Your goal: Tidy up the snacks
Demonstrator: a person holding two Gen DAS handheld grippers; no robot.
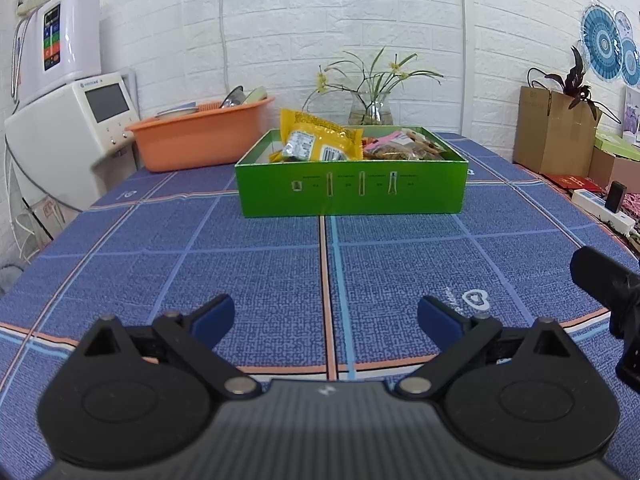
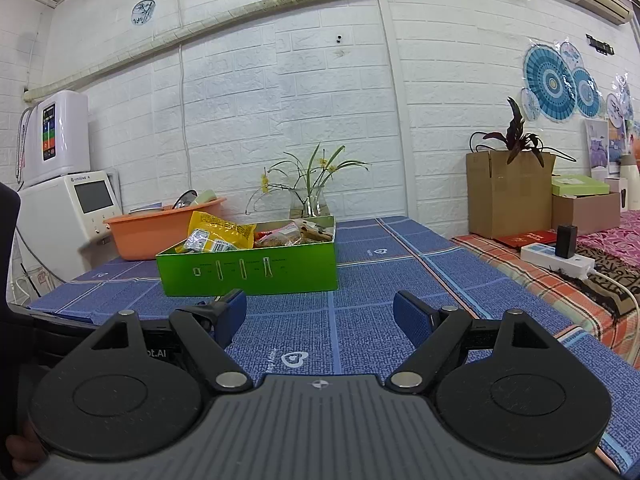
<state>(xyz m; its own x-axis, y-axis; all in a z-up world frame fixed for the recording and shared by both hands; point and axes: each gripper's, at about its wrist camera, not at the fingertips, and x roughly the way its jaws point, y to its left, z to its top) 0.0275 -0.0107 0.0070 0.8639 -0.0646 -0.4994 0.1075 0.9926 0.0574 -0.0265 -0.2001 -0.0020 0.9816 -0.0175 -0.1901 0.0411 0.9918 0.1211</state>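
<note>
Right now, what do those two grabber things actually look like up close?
Both match. The left gripper and right gripper each have a ribbed dark-grey body, two round black discs, black linkage arms with silver pins, and blue textured pads on the jaws. No cables show. The right body bears a small white cross mark.

Blue-clothed table (image 1: 280, 264), green box (image 1: 352, 190), orange basin (image 1: 192, 142)

we saw bare table (image 1: 256, 264) between us and the green box (image 1: 352, 188); an orange basin (image 1: 200, 140) and vase (image 1: 370, 110) crowded behind it.
</note>
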